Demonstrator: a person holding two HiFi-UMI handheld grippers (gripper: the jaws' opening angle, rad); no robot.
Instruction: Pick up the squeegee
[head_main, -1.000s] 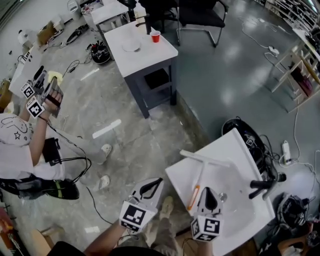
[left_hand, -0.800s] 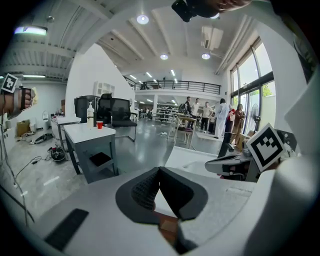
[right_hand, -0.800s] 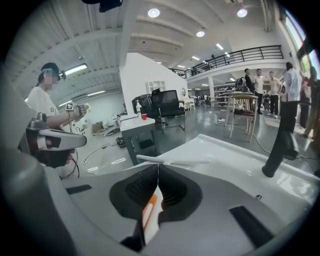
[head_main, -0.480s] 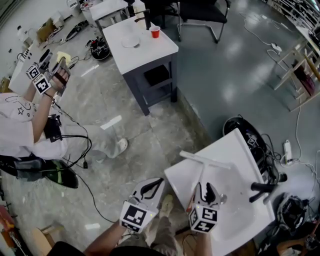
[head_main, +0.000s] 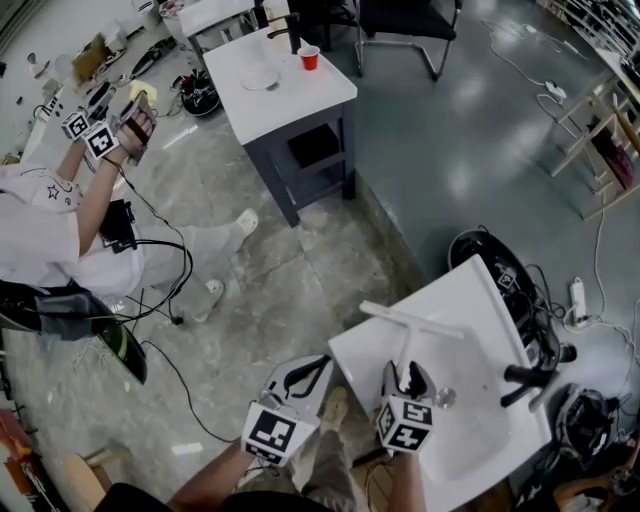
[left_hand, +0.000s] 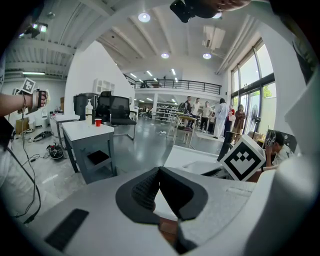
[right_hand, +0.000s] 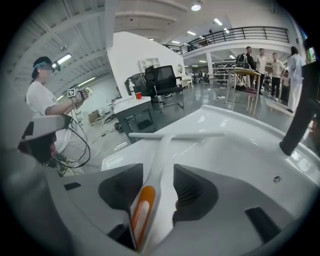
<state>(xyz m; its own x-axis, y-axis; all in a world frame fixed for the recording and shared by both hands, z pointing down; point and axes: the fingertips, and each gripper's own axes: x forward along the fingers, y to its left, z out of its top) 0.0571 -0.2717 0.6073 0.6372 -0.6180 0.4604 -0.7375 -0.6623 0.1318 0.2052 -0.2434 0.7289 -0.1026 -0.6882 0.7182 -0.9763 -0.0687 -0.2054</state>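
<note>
A white squeegee (head_main: 405, 338) with an orange-inlaid handle lies on the white sink (head_main: 470, 300), its blade toward the far edge. My right gripper (head_main: 405, 374) is low over the handle, pointing steeply down. Its jaws are opening, and in the right gripper view the squeegee's handle (right_hand: 161, 150) runs between the fingers of the right gripper (right_hand: 159, 174) with a gap on each side. My left gripper (head_main: 305, 371) hovers off the sink's left edge above the floor. The left gripper (left_hand: 159, 172) has its pads meeting at the tips and nothing between them.
A black faucet (head_main: 530, 374) stands at the sink's right side. A seated person (head_main: 50, 240) with grippers is at the far left among floor cables. A white-topped grey table (head_main: 285, 100) with a red cup (head_main: 309, 58) stands farther back.
My right gripper has come down over the squeegee's handle and its jaws have gone from shut to spread. The left gripper stayed put. The person at the left raised their arms.
</note>
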